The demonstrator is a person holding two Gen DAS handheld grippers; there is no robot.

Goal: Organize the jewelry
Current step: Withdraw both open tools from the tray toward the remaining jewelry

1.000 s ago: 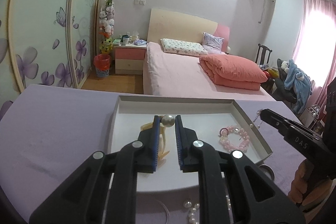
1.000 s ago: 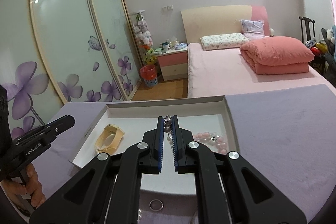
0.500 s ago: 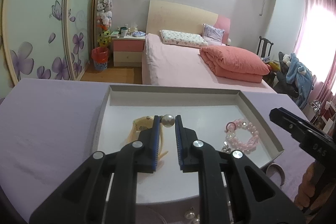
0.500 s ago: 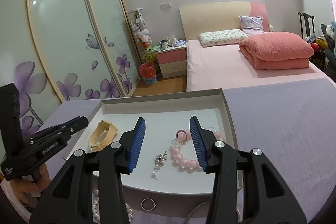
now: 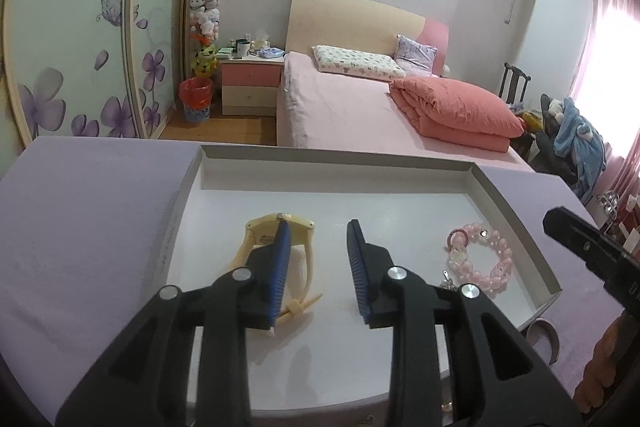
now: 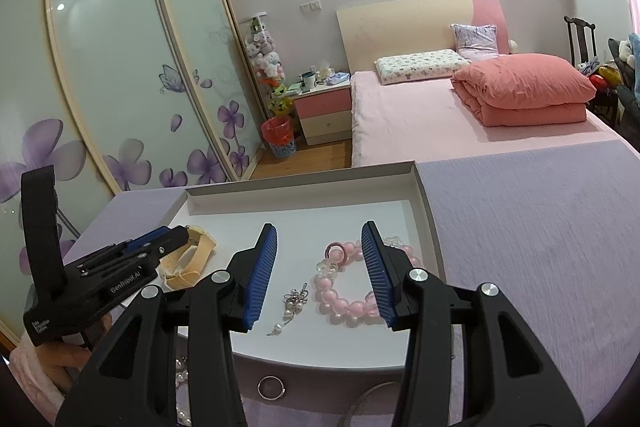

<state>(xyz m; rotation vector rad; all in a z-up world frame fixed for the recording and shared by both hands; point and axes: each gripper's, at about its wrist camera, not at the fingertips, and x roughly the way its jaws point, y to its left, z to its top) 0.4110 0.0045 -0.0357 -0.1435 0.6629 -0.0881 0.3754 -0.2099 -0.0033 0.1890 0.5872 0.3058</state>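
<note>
A shallow white tray (image 5: pixel 336 159) (image 6: pixel 304 183) lies on the purple table. In it lie a cream watch (image 5: pixel 256 231) (image 6: pixel 196 255), a pink bead bracelet (image 5: pixel 486 259) (image 6: pixel 344 291) and a small silver pearl earring (image 6: pixel 294 301). My left gripper (image 5: pixel 318 263) is open and empty above the tray, its left finger over the watch. The pearl it held is not in sight. My right gripper (image 6: pixel 318 275) is open and empty above the earring and bracelet.
In front of the tray on the table lie a silver ring (image 6: pixel 271 387), a metal bangle (image 6: pixel 368 403) (image 5: pixel 546 337) and loose pearls (image 6: pixel 182 379). A bed, a nightstand and a wardrobe stand beyond the table.
My left gripper opened and the pearl it held is gone from between its fingers. My right gripper opened, left the earring in the tray and opened wider.
</note>
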